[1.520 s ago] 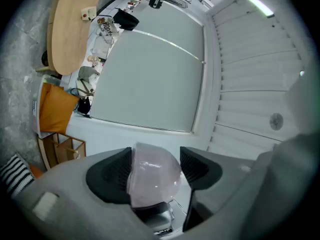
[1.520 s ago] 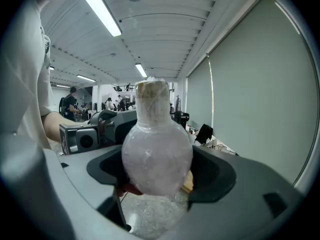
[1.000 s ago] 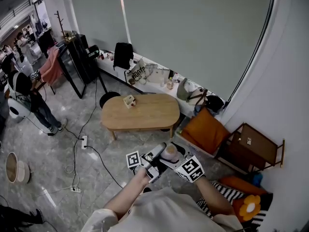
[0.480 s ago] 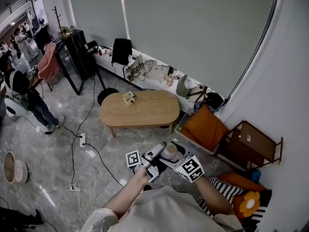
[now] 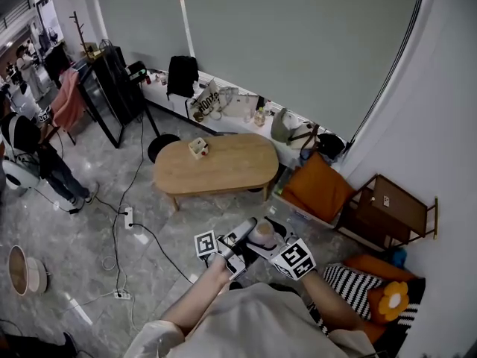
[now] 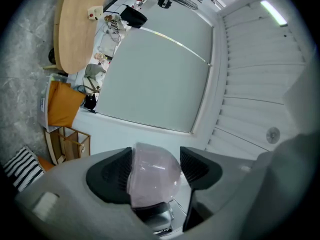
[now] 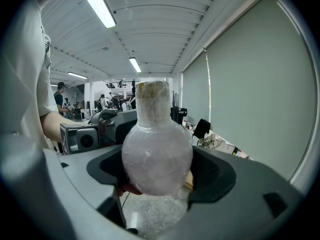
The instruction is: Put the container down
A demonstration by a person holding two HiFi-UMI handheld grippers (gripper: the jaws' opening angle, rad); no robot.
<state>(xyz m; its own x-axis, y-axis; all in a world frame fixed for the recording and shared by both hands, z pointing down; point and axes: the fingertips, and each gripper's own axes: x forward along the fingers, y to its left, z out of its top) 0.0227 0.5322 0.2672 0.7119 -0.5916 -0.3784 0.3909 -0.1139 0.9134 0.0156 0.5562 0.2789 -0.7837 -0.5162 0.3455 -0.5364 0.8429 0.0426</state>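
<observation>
A translucent pinkish container (image 5: 261, 234) with a round body and a short neck is held close to my chest, high above the marble floor. My left gripper (image 5: 240, 239) is shut on it from the left; in the left gripper view the rounded body (image 6: 153, 177) fills the gap between the dark pads. From the right, my right gripper (image 5: 270, 246) is also shut on it; in the right gripper view the container (image 7: 157, 156) stands upright between the jaws, neck up. The left gripper's body (image 7: 95, 131) shows behind it.
An oval wooden table (image 5: 223, 168) with a small box (image 5: 197, 148) stands ahead. An orange cushion (image 5: 317, 189), a wooden shelf (image 5: 387, 213) and a striped cushion (image 5: 350, 282) lie to the right. Cables and a power strip (image 5: 127, 216) cross the floor at left. People stand far left.
Both grippers and the container keep the same pose. The room has slid slightly in the head view as the camera shifted.
</observation>
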